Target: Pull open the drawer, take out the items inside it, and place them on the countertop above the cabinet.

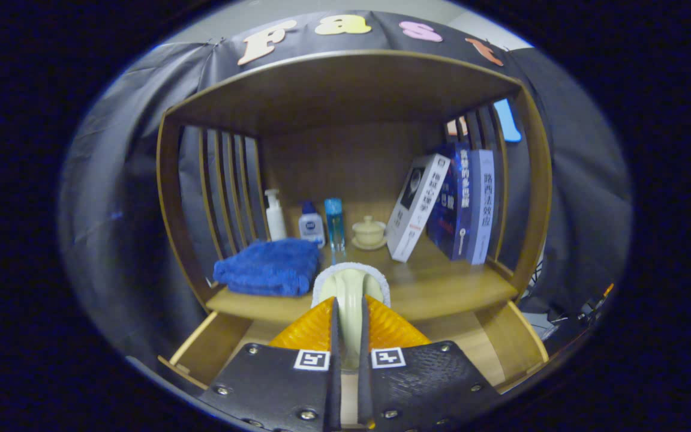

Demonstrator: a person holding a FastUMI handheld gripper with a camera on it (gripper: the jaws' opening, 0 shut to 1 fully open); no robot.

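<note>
My gripper (349, 315) is shut on the pale cream handle of a brush (350, 282) with a white fluffy rim. The brush head pokes out just ahead of the fingertips, over the front edge of the wooden countertop (447, 282); I cannot tell whether it touches the wood. Below the fingers the wooden drawer (216, 339) stands pulled open. Its floor is mostly hidden by the gripper.
On the countertop a folded blue towel (269, 267) lies beside the brush. Beyond it stand a white pump bottle (274, 214), a small bottle with a blue cap (311, 224), a blue tube (335, 223) and a cream lidded cup (369, 231). Three books (453, 201) lean against the slatted side.
</note>
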